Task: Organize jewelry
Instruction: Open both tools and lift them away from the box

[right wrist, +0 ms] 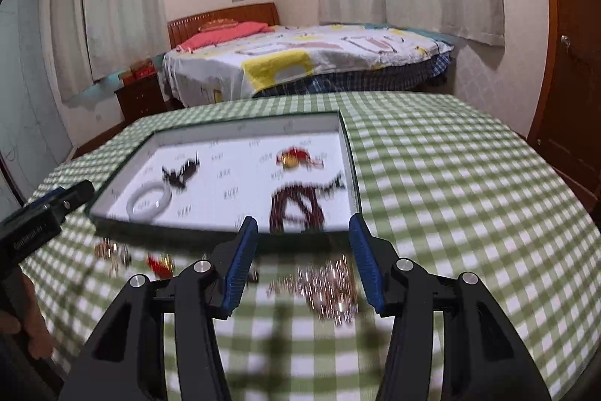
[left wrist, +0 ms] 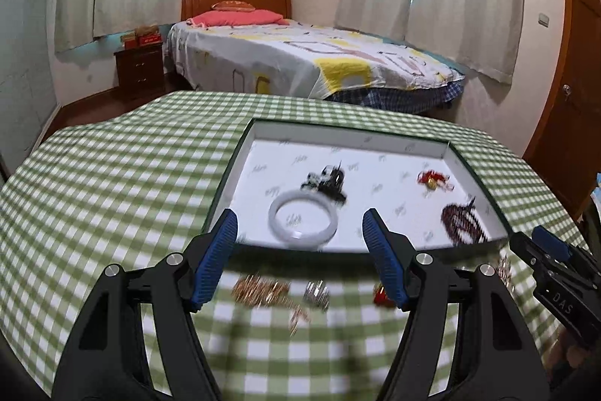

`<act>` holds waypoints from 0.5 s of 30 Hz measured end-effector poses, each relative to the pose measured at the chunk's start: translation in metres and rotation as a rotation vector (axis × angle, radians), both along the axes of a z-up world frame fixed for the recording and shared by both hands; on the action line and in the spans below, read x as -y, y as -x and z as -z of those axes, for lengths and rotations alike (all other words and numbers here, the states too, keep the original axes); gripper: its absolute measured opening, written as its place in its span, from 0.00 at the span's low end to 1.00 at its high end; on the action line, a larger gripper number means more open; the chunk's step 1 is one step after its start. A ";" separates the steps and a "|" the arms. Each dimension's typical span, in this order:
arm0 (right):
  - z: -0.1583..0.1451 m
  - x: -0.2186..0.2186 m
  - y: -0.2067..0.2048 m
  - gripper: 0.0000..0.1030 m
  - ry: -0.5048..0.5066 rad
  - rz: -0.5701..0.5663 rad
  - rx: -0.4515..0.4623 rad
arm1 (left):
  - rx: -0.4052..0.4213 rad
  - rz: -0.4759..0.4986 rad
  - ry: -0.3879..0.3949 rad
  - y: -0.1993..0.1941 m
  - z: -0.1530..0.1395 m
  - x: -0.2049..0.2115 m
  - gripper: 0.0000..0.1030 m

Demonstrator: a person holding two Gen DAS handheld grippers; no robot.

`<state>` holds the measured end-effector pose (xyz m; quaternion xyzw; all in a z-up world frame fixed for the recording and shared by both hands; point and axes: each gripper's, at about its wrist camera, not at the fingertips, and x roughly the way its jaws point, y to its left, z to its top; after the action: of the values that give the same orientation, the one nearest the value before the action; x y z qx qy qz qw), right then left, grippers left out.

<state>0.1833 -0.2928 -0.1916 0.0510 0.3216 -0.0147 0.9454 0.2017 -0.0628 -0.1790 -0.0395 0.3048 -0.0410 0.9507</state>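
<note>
Both grippers are hanging spread wide and gripping nothing: left gripper at lower centre of its view, right gripper at lower centre of its own. Lying on the green checked tablecloth just past the fingertips are loose pieces. In the left view a gold chain is sitting beside a small silver piece and a red charm, partly hidden by the finger. In the right view a tangled rose-gold chain is lying between the fingers. Everything is smearing with motion blur.

Risks, as a guess: the thin chains are lying flat on soft cloth, so a pinch could catch the fabric or lift only a loop and let the rest trail or slip; both tools are working close, so they could bump.

Further back, mid-frame, the shallow white tray is already holding a white bangle, a black piece touching its far side, a red-gold ornament and dark red beads at the right edge.
</note>
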 end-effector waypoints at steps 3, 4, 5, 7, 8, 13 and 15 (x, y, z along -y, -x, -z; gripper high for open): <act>0.009 0.001 0.010 0.49 0.004 0.000 -0.026 | -0.009 -0.016 0.002 0.012 0.004 -0.008 0.66; 0.013 0.002 0.012 0.49 0.000 0.002 -0.034 | -0.011 -0.021 0.001 0.015 0.005 -0.010 0.66; 0.014 0.001 0.014 0.49 0.001 0.003 -0.037 | -0.013 -0.027 0.001 0.019 0.006 -0.013 0.66; 0.018 0.000 0.016 0.49 0.004 0.002 -0.048 | -0.018 -0.037 -0.003 0.023 0.008 -0.017 0.66; 0.020 0.000 0.017 0.49 0.004 0.003 -0.049 | -0.022 -0.042 -0.004 0.024 0.009 -0.018 0.66; 0.023 0.000 0.011 0.49 0.014 0.012 -0.076 | -0.045 -0.054 -0.002 0.025 0.016 -0.023 0.66; 0.023 0.003 0.008 0.49 0.015 0.026 -0.086 | -0.048 -0.049 -0.007 0.025 0.018 -0.021 0.66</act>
<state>0.1750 -0.2956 -0.2149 0.0475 0.3611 -0.0316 0.9308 0.1766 -0.0416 -0.1972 -0.0448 0.3268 -0.0154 0.9439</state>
